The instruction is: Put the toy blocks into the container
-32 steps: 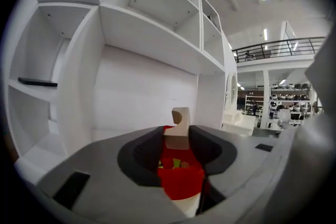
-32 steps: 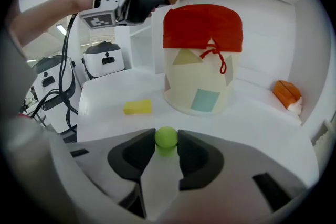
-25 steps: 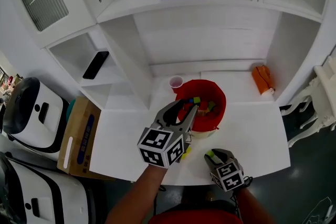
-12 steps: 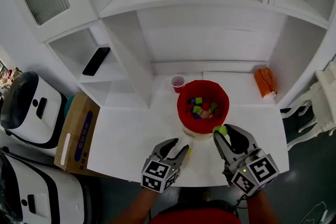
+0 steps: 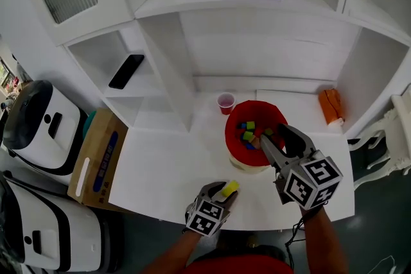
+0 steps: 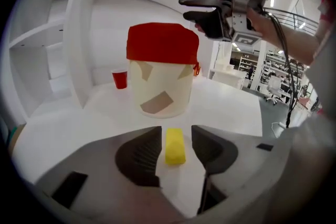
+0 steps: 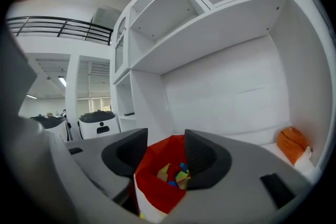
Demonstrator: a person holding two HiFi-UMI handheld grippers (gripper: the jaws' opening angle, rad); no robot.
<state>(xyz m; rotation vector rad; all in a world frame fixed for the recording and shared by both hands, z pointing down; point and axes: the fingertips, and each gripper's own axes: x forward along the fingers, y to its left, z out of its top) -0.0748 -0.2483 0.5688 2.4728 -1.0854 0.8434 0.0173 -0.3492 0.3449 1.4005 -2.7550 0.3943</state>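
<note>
A pale tub with a red liner [image 5: 235, 133] stands on the white table [image 5: 160, 173] and holds several coloured blocks [image 5: 248, 132]. My right gripper [image 5: 275, 136] hovers over the tub's right rim. Its jaws are opening and nothing is between them; in the right gripper view [image 7: 165, 140] the blocks [image 7: 176, 173] show below inside the liner [image 7: 151, 178]. A yellow block [image 5: 230, 188] lies on the table near the front edge. My left gripper [image 5: 221, 195] straddles it. In the left gripper view the yellow block [image 6: 175, 146] sits between the jaws with a small gap on each side, and the tub [image 6: 160, 86] is just beyond.
A small red cup [image 5: 225, 102] stands behind the tub, next to the shelf's upright. An orange object [image 5: 329, 106] lies at the back right. A phone [image 5: 126, 70] rests on a left shelf. A cardboard box [image 5: 97, 160] and white machines [image 5: 35, 131] stand left of the table.
My right gripper rose from the table front to over the tub, and the green block it carried has left its jaws. My left gripper drew back from the tub to the yellow block.
</note>
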